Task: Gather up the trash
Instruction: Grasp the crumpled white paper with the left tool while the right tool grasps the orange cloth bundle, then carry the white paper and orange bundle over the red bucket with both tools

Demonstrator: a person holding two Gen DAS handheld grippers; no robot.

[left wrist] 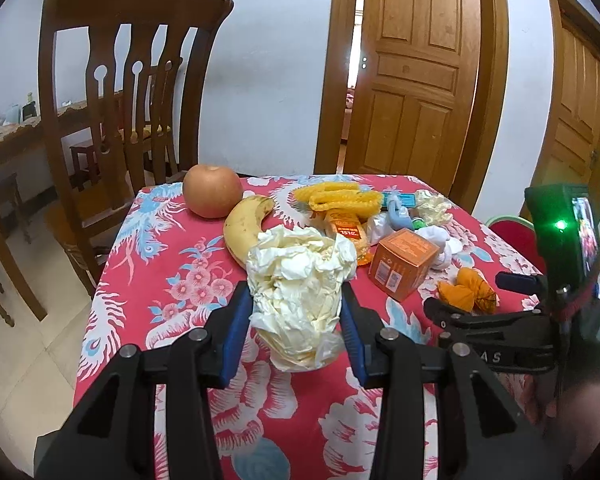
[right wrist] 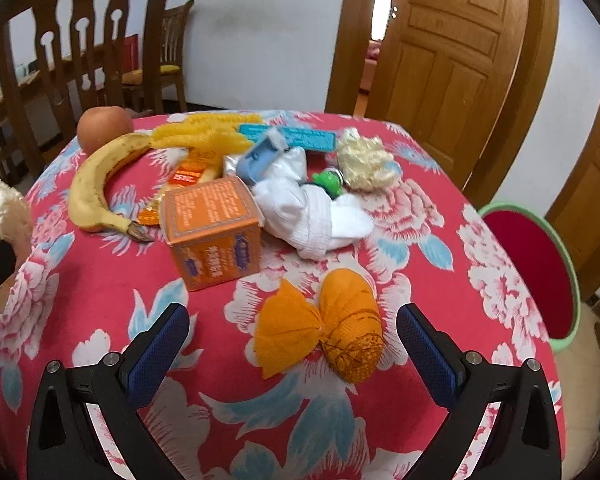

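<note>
My left gripper (left wrist: 296, 312) is shut on a big wad of crumpled cream paper (left wrist: 300, 292), held above the table. My right gripper (right wrist: 292, 332) stands open, its blue pads either side of an orange net pouch (right wrist: 324, 332) that lies on the red floral cloth; the pads do not touch it. The same pouch (left wrist: 468, 288) shows in the left wrist view just beyond the right gripper's black body (left wrist: 496, 328). An orange carton (right wrist: 212, 228), white socks (right wrist: 312, 212), a second crumpled paper (right wrist: 364, 160) and a yellow foam net (right wrist: 204, 132) lie behind.
A banana (right wrist: 96, 176) and an apple (right wrist: 104, 124) lie at the table's left. A red bin with a green rim (right wrist: 536, 268) stands off the right edge. A wooden chair (left wrist: 128, 92) is behind the table and doors (left wrist: 416, 72) line the back wall.
</note>
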